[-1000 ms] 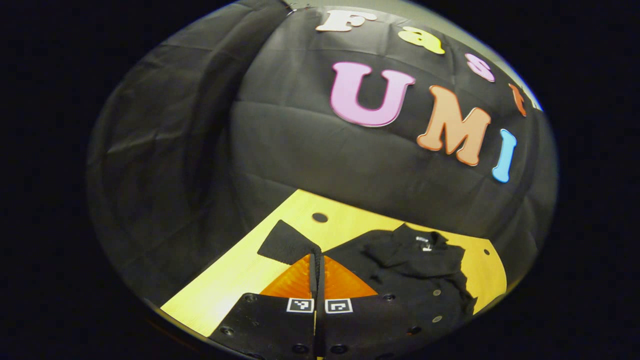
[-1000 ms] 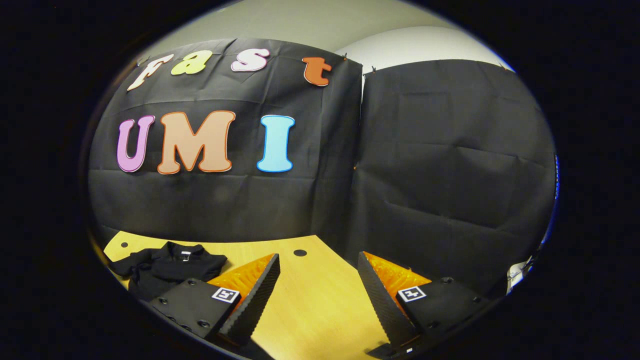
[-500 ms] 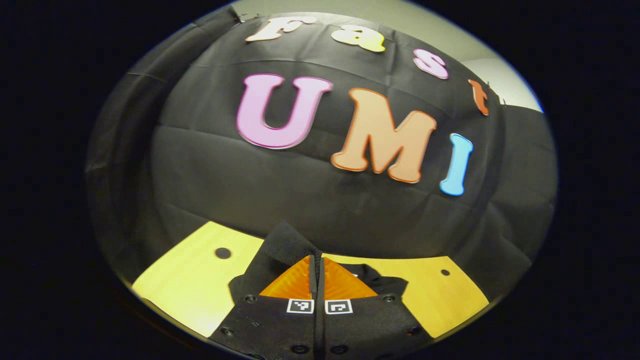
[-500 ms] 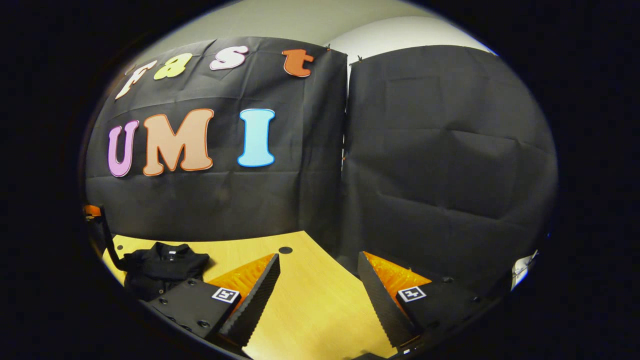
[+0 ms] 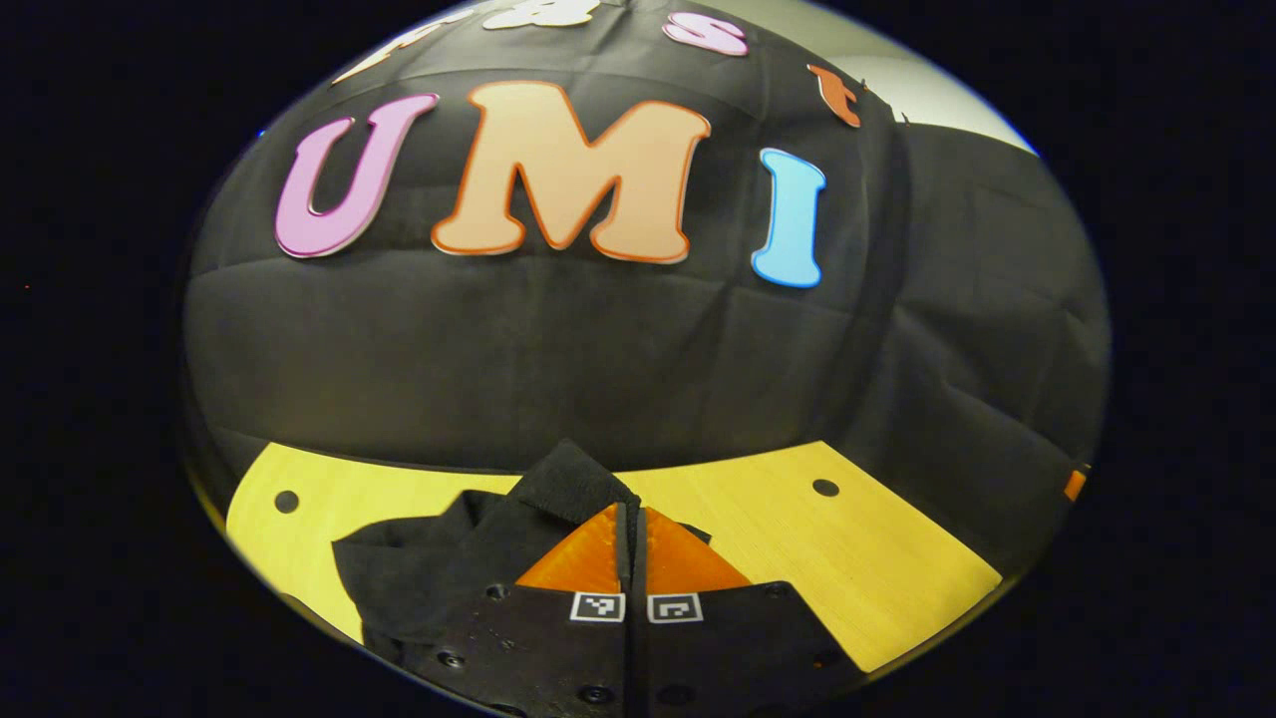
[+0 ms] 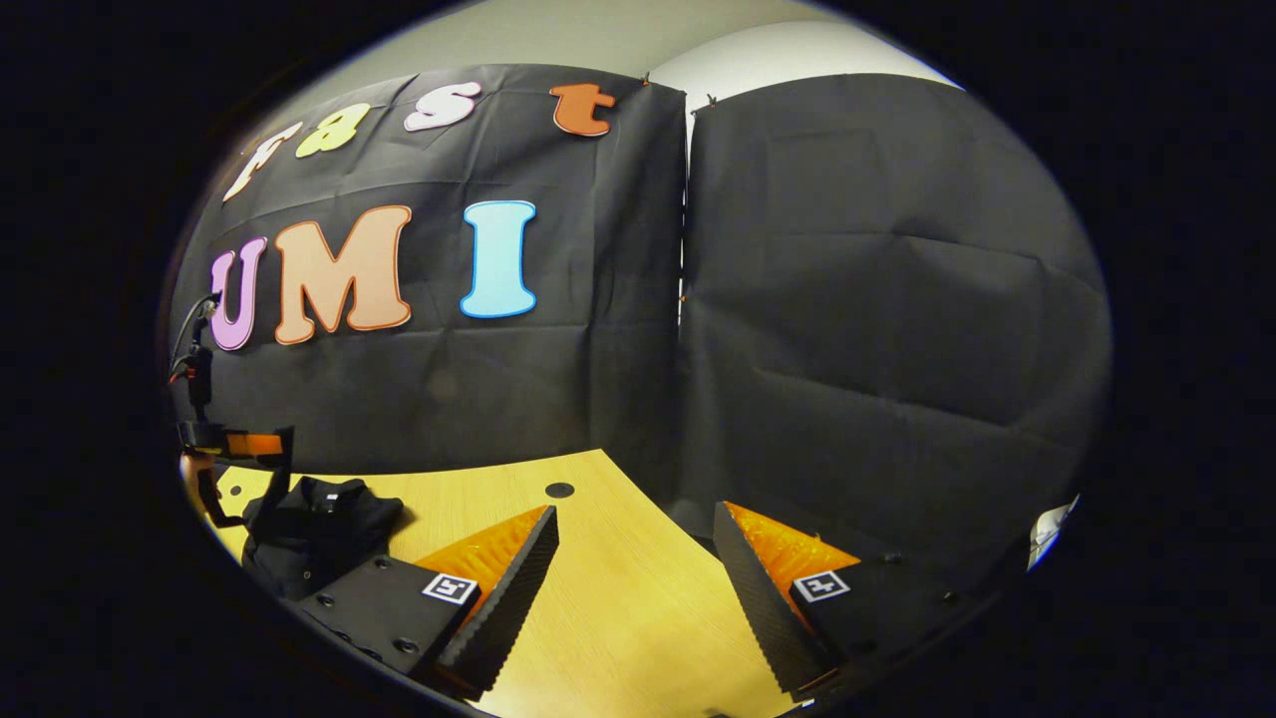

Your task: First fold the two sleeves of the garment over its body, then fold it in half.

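We see the wooden bench (image 5: 877, 558) against the booth's black cloth wall (image 5: 558, 349), round holes in its top; its near edge is cut off in both views. The black garment (image 5: 429, 568) lies bunched on the bench, left of centre in the left gripper view, its lower part hidden behind the gripper body. We can't make out the second sleeve or the hem. In the right gripper view the garment (image 6: 319, 519) sits far left near the bench edge, dark and small, folds hard to read. The left gripper (image 5: 631, 514) has its fingers pressed together on one sleeve (image 5: 568, 484), whose cuff stands up just past the fingertips, lifted above the garment's body. From the right gripper view we also see the left gripper (image 6: 239, 459) over the garment, partly cut off at the edge. The right gripper (image 6: 635, 558) has fingers wide apart, over bare bench, well apart from the garment to its left.
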A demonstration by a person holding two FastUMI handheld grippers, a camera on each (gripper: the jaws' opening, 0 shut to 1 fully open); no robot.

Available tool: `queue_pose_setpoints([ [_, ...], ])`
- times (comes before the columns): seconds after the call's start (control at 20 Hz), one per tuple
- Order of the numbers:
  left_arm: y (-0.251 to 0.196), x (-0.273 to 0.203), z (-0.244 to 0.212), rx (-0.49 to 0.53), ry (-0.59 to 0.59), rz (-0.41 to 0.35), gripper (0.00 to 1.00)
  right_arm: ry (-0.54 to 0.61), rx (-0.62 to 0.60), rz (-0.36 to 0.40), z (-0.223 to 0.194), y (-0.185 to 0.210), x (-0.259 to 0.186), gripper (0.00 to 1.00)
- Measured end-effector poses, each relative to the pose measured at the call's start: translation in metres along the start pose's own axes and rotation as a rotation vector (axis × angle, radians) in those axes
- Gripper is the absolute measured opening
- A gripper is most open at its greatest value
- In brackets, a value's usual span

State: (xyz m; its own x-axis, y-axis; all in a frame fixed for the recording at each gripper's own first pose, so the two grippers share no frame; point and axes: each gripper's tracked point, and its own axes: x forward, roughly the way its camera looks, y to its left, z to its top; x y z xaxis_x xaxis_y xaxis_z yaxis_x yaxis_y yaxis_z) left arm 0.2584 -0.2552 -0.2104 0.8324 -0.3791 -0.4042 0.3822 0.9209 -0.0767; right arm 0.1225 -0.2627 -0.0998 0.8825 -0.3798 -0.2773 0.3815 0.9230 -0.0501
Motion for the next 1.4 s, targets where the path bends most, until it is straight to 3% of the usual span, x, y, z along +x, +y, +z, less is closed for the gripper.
queue_pose_setpoints([
  [0.15, -0.018, 0.018, -0.034, 0.021, 0.088, -0.016, 0.0, 0.012, 0.004, 0.009, -0.013, -0.005, 0.01, 0.98],
  [0.4, -0.034, 0.034, -0.053, 0.036, 0.123, -0.009, 0.0, 0.022, -0.005, 0.017, -0.015, -0.006, 0.014, 1.0],
  [0.5, -0.047, 0.038, -0.052, 0.011, 0.105, -0.047, 0.03, 0.02, -0.001, 0.02, -0.015, -0.007, 0.014, 1.0],
  [0.6, -0.062, 0.033, -0.043, -0.018, 0.071, -0.099, 0.35, 0.022, -0.003, 0.02, -0.017, -0.009, 0.016, 0.99],
  [0.75, -0.05, 0.03, -0.028, 0.023, 0.035, -0.039, 0.9, 0.028, -0.003, 0.031, -0.018, -0.006, 0.02, 0.99],
  [1.05, -0.034, -0.004, 0.002, -0.009, -0.062, -0.017, 0.93, 0.03, -0.008, 0.092, -0.023, -0.004, 0.023, 0.99],
  [1.4, 0.05, -0.103, -0.005, 0.064, -0.086, 0.152, 0.94, 0.059, -0.031, 0.204, -0.045, 0.052, -0.008, 0.99],
])
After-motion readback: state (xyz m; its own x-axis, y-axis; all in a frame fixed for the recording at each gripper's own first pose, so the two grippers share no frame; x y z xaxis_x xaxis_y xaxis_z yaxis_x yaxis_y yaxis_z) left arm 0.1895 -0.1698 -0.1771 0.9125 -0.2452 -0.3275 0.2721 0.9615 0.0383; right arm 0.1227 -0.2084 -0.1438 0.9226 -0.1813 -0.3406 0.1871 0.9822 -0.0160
